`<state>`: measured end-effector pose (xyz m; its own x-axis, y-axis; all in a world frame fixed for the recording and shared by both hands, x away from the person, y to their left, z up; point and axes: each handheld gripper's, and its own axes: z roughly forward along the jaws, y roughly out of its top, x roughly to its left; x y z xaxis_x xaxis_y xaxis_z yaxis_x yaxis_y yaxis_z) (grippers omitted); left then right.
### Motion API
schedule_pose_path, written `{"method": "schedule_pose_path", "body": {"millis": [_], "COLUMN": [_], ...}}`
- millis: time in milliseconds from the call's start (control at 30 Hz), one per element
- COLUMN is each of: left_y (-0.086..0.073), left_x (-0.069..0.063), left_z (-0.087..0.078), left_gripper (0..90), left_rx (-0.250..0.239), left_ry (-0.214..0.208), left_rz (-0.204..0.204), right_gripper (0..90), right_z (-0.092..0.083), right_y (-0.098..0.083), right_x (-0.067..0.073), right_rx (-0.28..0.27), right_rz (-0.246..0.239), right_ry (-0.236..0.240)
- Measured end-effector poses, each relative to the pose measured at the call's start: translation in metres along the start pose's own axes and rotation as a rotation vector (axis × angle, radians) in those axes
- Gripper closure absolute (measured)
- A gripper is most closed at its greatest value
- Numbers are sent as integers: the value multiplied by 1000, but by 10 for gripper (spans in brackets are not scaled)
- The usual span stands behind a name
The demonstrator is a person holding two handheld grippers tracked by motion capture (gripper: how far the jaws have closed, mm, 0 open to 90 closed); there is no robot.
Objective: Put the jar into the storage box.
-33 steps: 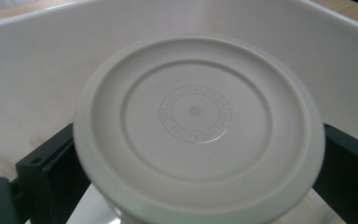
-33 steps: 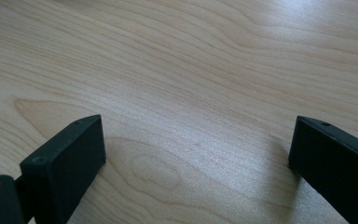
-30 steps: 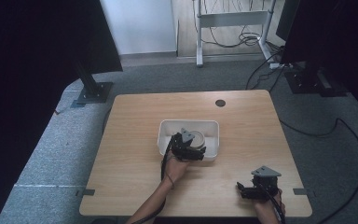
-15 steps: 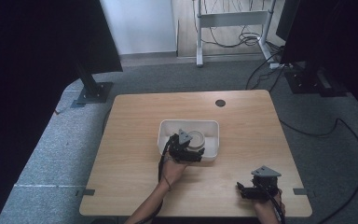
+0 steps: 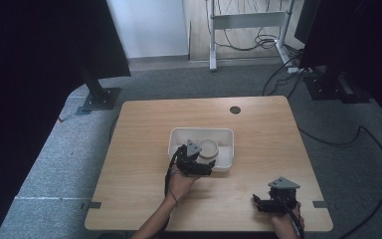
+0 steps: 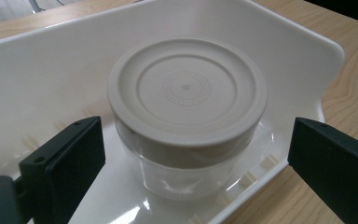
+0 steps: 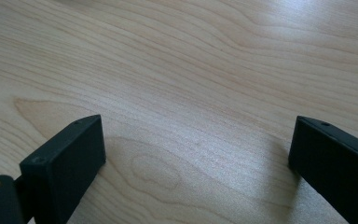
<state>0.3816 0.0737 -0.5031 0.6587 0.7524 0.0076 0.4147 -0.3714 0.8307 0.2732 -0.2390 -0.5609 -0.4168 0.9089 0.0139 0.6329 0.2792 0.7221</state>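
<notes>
From above, the left tool (image 5: 206, 167) reaches into the white rectangular plastic tray (image 5: 225, 163) mid-counter; the right tool (image 5: 261, 204) rests near the front edge. The left gripper view shows jaws apart flanking the clear round jar with beige lid (image 6: 186, 116), ungrasped. The right gripper view shows jaws apart over the pale wooden counter (image 7: 191, 70).

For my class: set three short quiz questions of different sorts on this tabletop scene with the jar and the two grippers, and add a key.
1. True or false: the left gripper is shut on the jar.
2. The jar stands in: A) a white tray, B) a wooden bowl, C) a metal pan.
3. What lies under the right gripper?

Key: 1. False; its jaws stand open, one on each side of the jar. 2. A. 3. The bare wooden table.
</notes>
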Motion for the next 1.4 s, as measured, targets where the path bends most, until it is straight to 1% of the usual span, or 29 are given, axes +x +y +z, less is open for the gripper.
{"method": "schedule_pose_path", "body": {"millis": [167,367,600,733,867,1200,1400], "left_y": [-3,-5,-10,-16,-24,-45,-58], "left_x": [0,0,0,2,6,11,13], "left_z": [-6,-14,-24,-32,-39,-50,-55], "left_gripper": [39,40,40,40,43,45,46], "left_rx": [-5,-24,-21,-26,-29,-23,-17], "left_ry": [-7,-39,-57,-72,-86,-89,-96], "left_rz": [5,6,30,30,44,77,84], "right_gripper": [32,31,31,31,32,31,31], "right_z": [0,0,0,0,0,0,0], "right_y": [0,0,0,0,0,0,0], "right_x": [0,0,0,0,0,0,1], "right_rx": [0,0,0,0,0,0,0], "right_rz": [0,0,1,1,1,2,3], "right_ry": [0,-1,-1,-2,-2,-4,-4]}}
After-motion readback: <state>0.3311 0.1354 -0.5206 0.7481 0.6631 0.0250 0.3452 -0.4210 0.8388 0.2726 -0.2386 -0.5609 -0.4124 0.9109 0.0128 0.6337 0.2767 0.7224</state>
